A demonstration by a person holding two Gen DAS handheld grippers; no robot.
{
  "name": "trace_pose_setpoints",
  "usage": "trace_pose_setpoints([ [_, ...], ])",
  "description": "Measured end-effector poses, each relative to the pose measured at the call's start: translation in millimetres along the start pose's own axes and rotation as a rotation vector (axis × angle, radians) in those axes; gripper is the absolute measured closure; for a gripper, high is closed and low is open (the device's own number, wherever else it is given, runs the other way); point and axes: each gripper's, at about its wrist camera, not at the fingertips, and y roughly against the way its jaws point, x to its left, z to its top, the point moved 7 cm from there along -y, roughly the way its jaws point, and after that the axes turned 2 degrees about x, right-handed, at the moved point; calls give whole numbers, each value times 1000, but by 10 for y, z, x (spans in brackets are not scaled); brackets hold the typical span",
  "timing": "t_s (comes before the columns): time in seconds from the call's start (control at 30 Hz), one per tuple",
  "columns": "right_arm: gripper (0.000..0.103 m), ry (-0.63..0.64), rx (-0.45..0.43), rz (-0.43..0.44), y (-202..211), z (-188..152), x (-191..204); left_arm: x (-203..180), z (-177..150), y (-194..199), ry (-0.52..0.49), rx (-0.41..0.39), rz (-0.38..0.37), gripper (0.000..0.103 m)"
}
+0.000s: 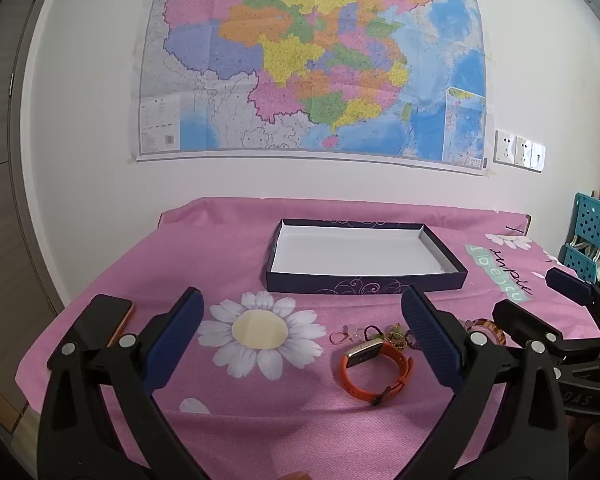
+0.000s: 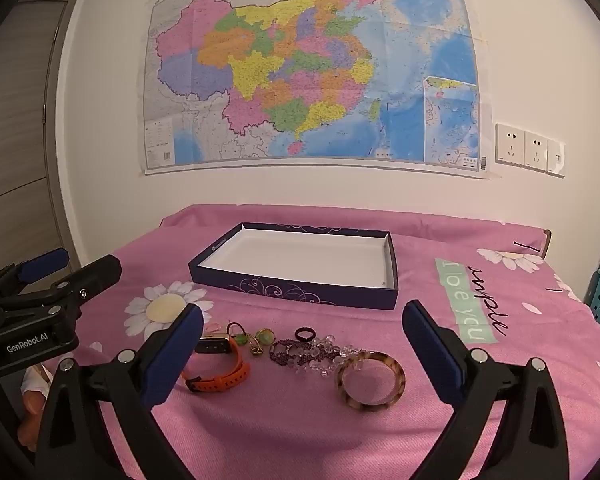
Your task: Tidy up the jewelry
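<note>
A big map [image 2: 312, 68] fills the upper half of both views, on a white wall. Under it, the pink cloth [image 2: 480, 400] with flower print covers the table across the lower half. In the middle of the frame lies the dark box [image 2: 296, 294], shallow and white inside, with nothing in it yet.

At the bottom of each view are the tongs. The left gripper [image 1: 302, 336] and the right gripper [image 2: 302, 344] both stand wide apart and hold nothing.

The jewelry lies in a loose row on the cloth, between the box and the grippers: the brown bangle [image 2: 371, 381] at lower centre right, the orange watch [image 2: 220, 372] to its left, then the purple bead bracelet [image 2: 296, 354] with clear beads touching it, the dark ring [image 2: 303, 334] and the small green pieces [image 2: 260, 338].

The risk, as I judge it, is in the small things. The beads and the ring lie close together, so wide pads may catch two pieces at once or push the ring away. The round bangle may also slip out of a flat grip, and the soft cloth may be pinched together with a thin piece.
</note>
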Motion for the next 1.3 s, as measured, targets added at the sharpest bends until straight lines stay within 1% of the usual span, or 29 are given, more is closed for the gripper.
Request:
trace_pose_setpoints([
  [1.3,7,-1,12,8,-22,21,61,-3,6,15,1,7,-2,6],
])
